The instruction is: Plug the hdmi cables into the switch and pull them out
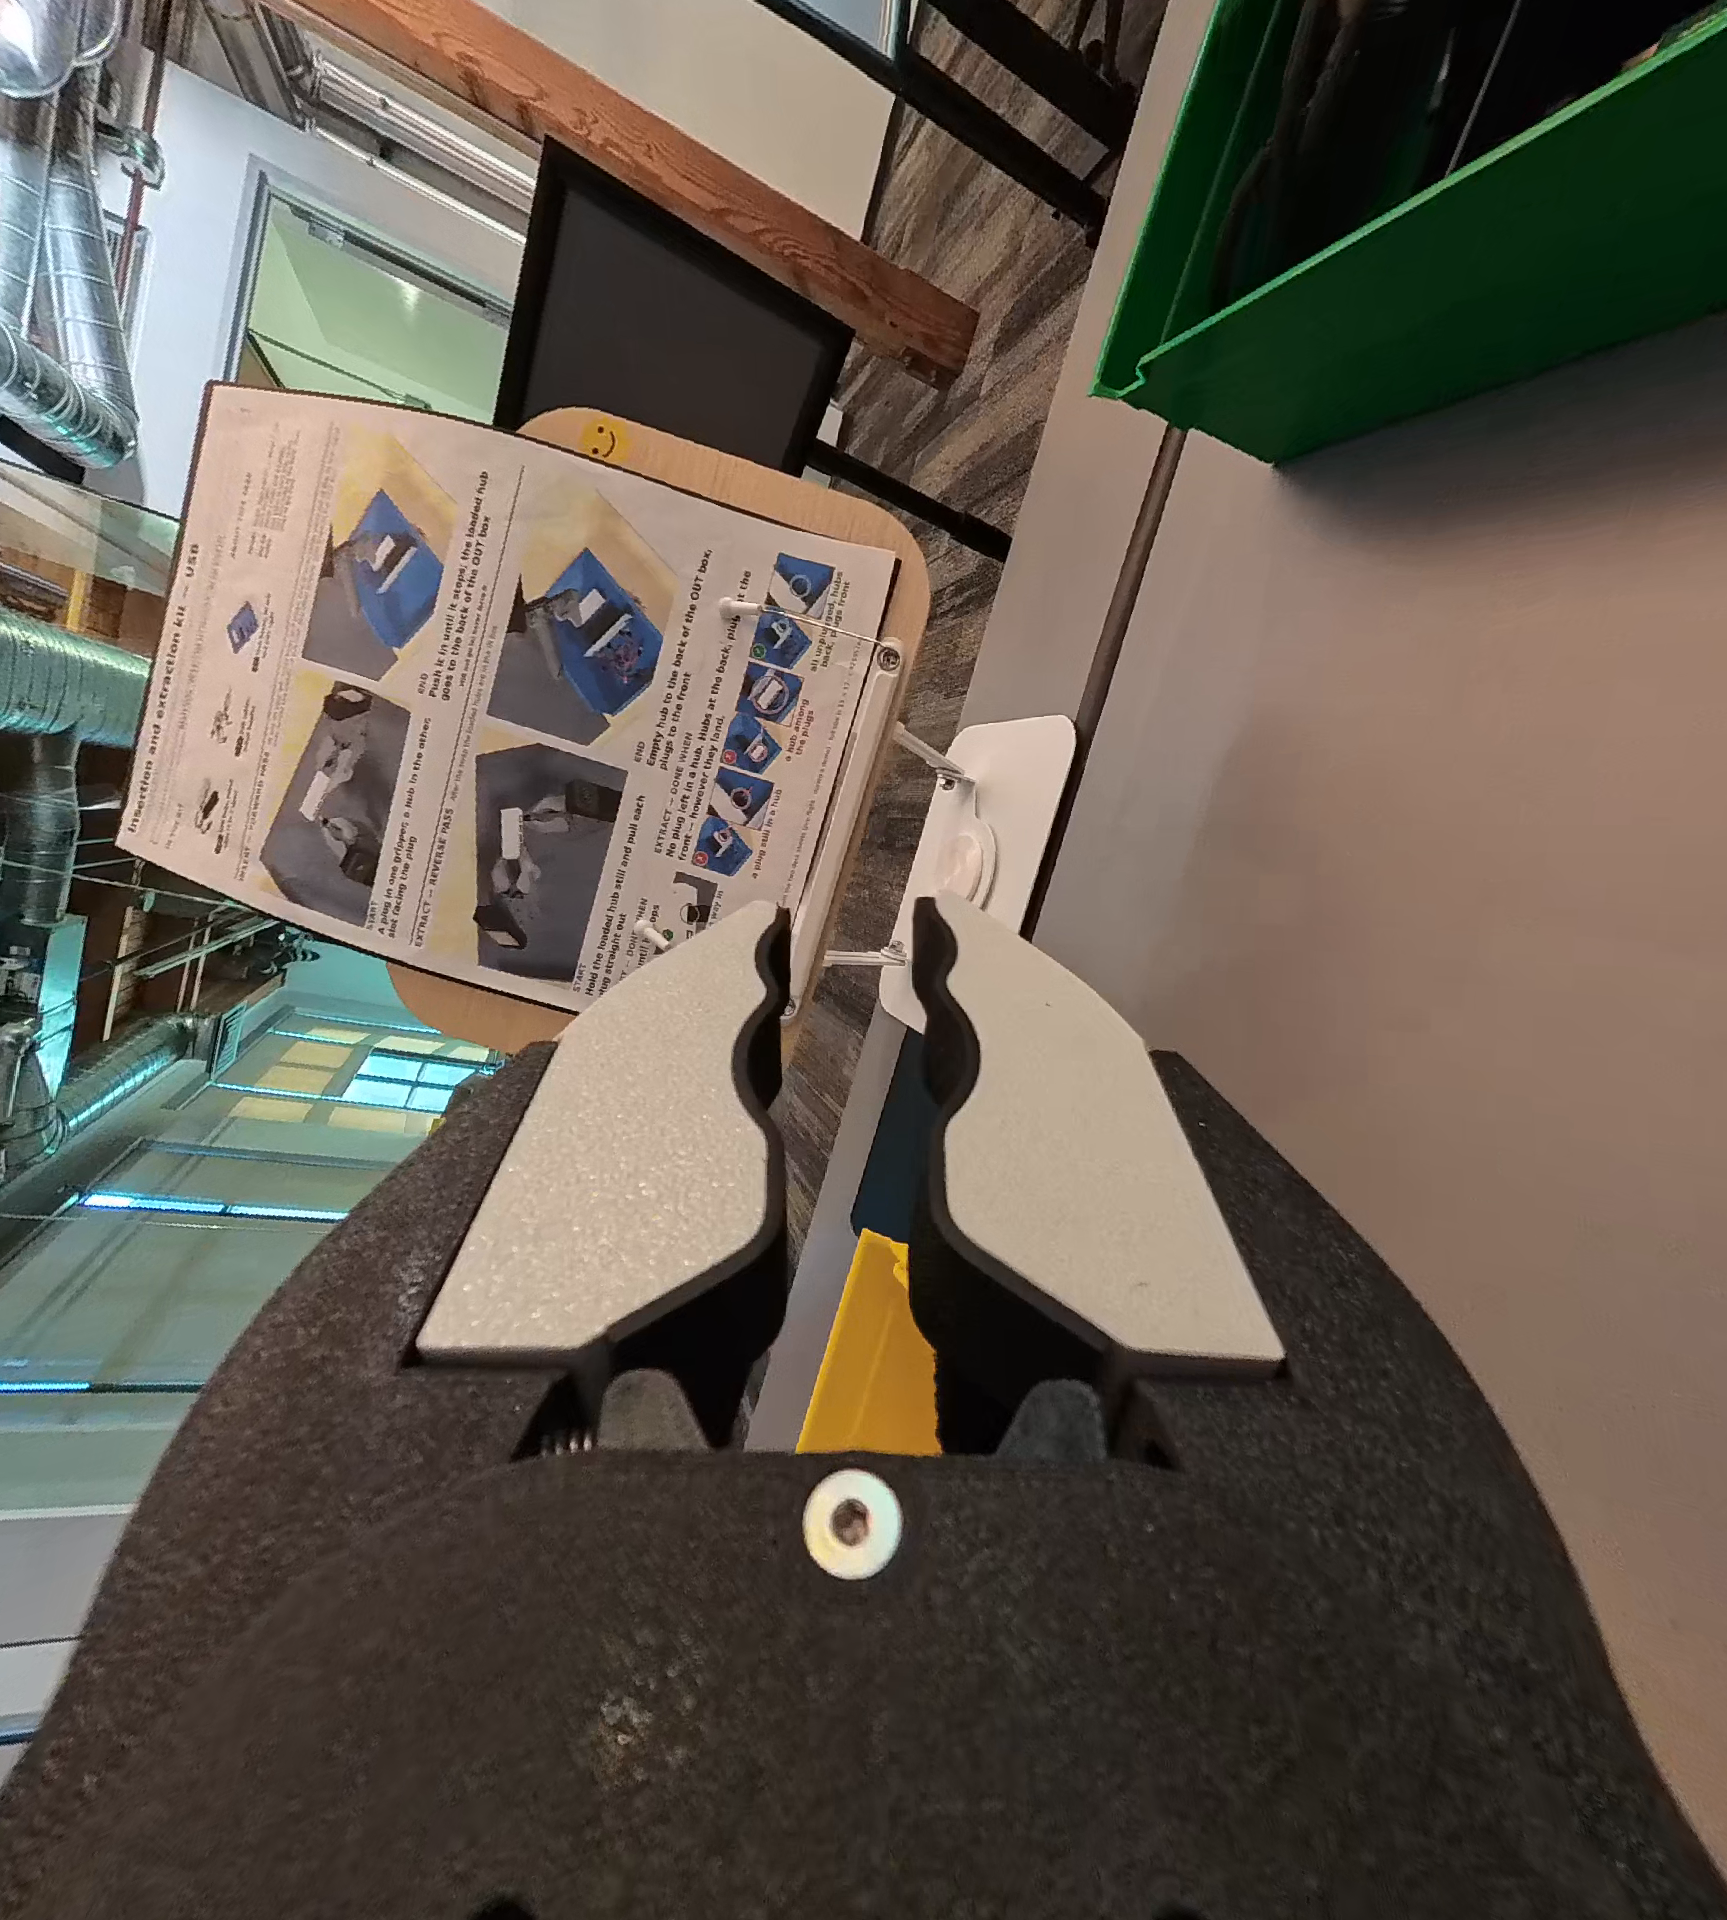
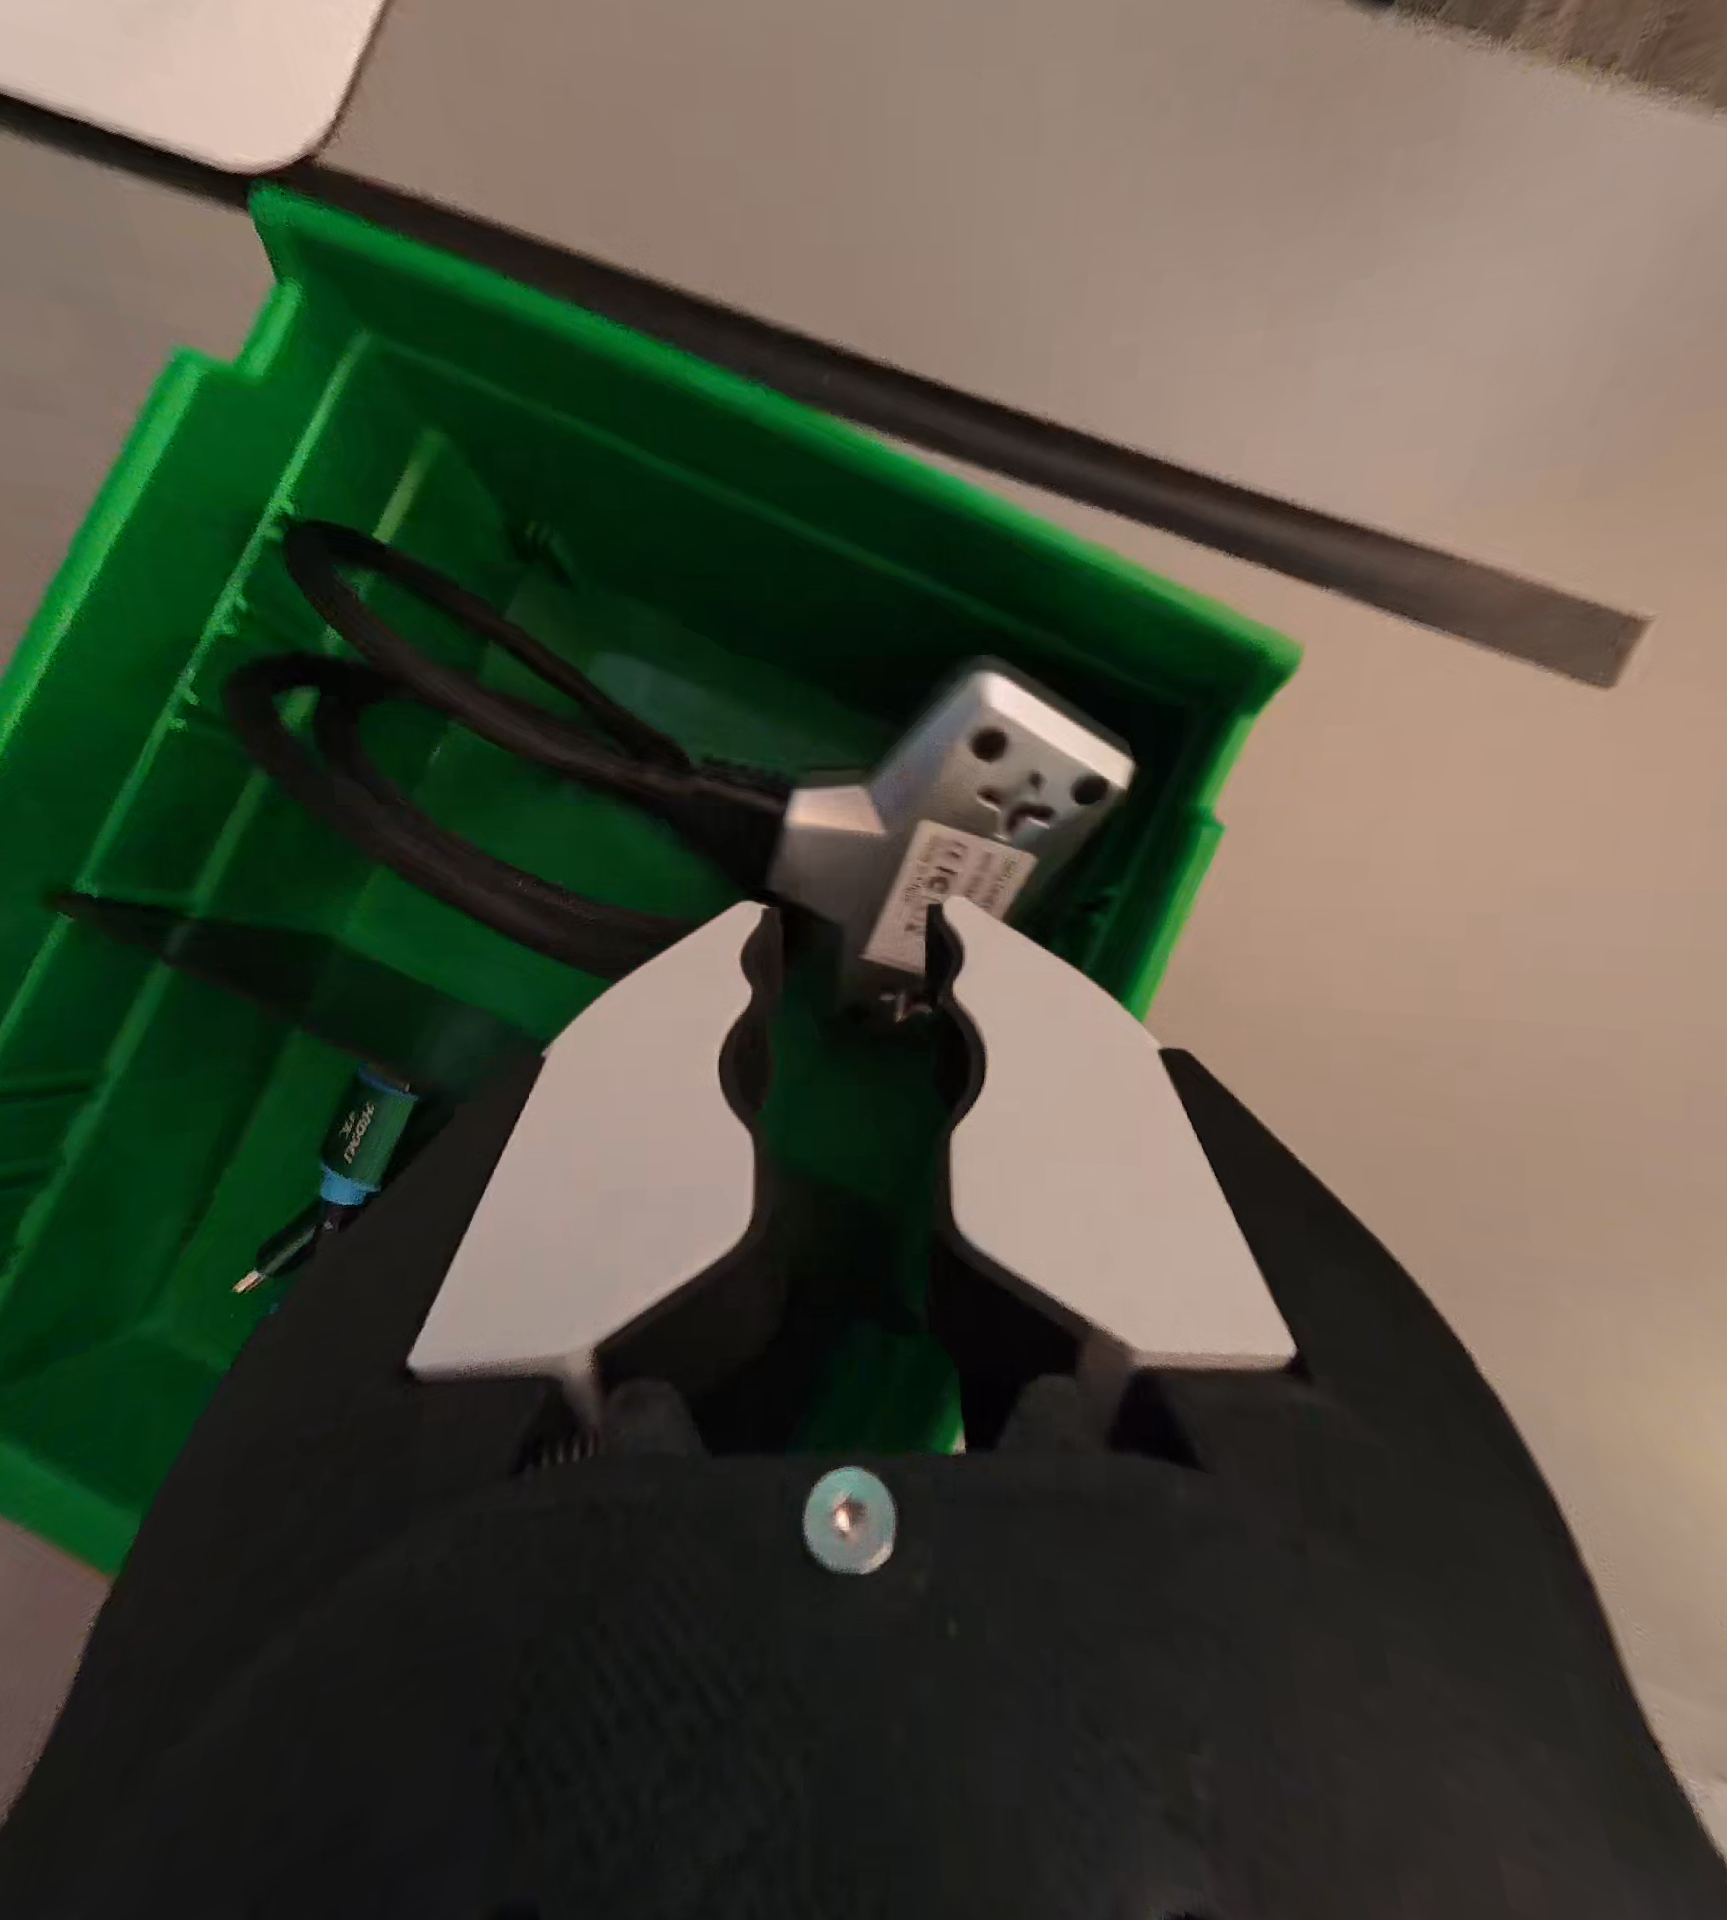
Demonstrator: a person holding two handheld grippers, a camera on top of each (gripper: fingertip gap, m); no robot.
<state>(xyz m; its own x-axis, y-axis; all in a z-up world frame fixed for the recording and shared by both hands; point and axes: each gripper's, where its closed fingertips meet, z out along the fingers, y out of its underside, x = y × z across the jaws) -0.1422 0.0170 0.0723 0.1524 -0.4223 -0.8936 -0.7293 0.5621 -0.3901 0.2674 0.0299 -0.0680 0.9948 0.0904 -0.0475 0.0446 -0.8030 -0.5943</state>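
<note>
Silver switch (image 2: 952,821) in green bin (image 2: 163,831), fingers (image 2: 630,1143) apart

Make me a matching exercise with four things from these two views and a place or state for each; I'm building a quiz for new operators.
Things:
1. silver switch
2. teal-shelled plug
3. instruction sheet
4. left gripper

Places or states:
A. clipped to a wooden board
B. open, holding nothing
C. low in the green bin, beside the right gripper
D. in the bin, black braided cables attached

Pairs: 1-D, 2-C, 3-A, 4-B
</note>
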